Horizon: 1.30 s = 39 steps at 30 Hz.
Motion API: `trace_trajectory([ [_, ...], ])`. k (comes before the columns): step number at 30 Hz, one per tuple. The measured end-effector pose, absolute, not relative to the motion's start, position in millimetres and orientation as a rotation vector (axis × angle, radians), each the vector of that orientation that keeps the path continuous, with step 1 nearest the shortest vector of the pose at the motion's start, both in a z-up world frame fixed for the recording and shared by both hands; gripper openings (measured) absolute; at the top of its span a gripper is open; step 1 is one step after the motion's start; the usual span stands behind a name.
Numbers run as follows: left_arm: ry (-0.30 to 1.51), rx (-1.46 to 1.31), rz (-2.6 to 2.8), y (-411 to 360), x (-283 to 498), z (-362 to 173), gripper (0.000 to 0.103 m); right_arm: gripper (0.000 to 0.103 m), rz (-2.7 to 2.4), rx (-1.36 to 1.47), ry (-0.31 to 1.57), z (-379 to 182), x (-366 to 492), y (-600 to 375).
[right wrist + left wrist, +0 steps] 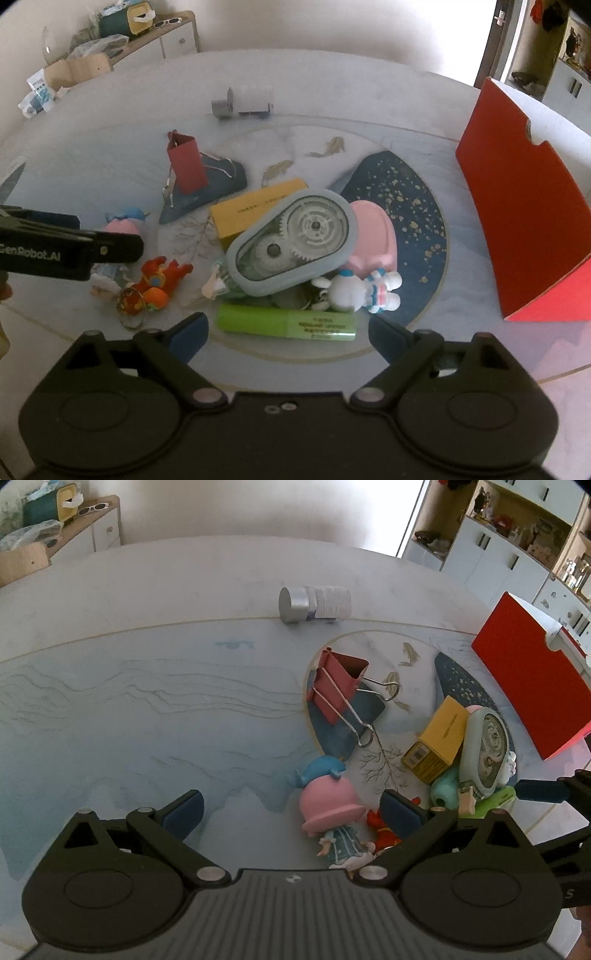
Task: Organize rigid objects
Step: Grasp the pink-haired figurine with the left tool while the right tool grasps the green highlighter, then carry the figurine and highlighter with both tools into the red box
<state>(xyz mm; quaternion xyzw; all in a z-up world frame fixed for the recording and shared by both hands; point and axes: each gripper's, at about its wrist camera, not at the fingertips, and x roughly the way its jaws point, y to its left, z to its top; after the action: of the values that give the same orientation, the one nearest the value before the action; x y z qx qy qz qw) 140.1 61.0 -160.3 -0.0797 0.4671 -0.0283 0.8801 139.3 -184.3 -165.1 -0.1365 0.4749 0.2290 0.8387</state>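
My left gripper (291, 812) stands open low over the mat. A doll in a pink hat (327, 805) lies between its fingers, near the right pad, with no pad pressing on it. A red figure keychain (380, 827) lies just beside it. My right gripper (290, 334) is open around a green highlighter (286, 323), with small gaps at both ends. Behind the highlighter is a pile: a grey-blue correction tape dispenser (291, 240), a yellow box (255, 212), a pink object (376, 236) and a white rabbit figure (358, 291).
A red binder clip (338, 686) stands further back on the mat. A small bottle (314, 603) lies on its side beyond it. An open red box (524, 221) stands at the right. Cabinets and shelves line the room behind the table.
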Motion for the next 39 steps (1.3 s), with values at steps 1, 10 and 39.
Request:
trace_trajectory([
  [1,0.974,-0.163,-0.061,61,140,-161,0.102,0.090,0.482,-0.288,1.007,-166,140,-184],
  [10,0.961,-0.142,-0.077,61,141,-160,0.079,0.081,0.470,-0.283,1.013,-167,141,-181],
  [39,0.997,-0.194,-0.081,57,133,-145,0.034,0.080,0.500,-0.241,0.970,-127,126,-221],
])
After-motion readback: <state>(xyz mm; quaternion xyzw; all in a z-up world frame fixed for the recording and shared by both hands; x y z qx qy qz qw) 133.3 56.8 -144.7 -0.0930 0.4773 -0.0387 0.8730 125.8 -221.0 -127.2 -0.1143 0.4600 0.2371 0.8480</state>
